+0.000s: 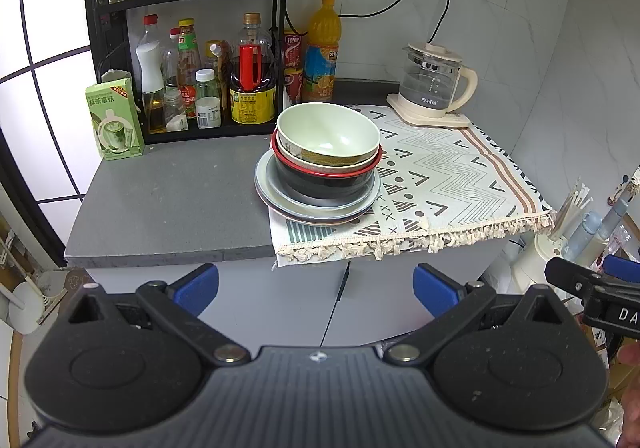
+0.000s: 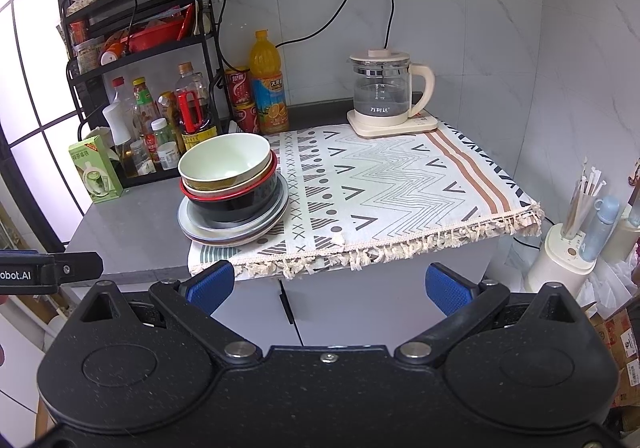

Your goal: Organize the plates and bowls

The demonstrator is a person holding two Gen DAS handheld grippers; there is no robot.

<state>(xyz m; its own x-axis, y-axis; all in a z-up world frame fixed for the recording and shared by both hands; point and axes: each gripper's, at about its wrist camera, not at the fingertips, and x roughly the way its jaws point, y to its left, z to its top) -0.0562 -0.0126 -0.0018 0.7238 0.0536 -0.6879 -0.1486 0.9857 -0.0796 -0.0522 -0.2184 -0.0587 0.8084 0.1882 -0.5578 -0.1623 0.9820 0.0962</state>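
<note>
A pale green bowl [image 1: 328,131] sits tilted on top of a stack: under it a beige bowl, then a black bowl with a red rim [image 1: 326,179], all on grey plates [image 1: 316,207]. The stack stands at the left edge of the patterned cloth [image 1: 452,171]. The same stack shows in the right wrist view, with the green bowl [image 2: 225,161] and plates [image 2: 234,230]. My left gripper [image 1: 316,288] is open and empty, well in front of the counter edge. My right gripper [image 2: 330,288] is open and empty, also short of the counter.
A glass kettle [image 1: 434,85] stands on the cloth's far right. A black rack of bottles [image 1: 200,79], an orange juice bottle [image 1: 322,51] and red cans line the back. A green carton [image 1: 114,119] stands at the left. A utensil holder [image 2: 568,248] is beyond the right edge.
</note>
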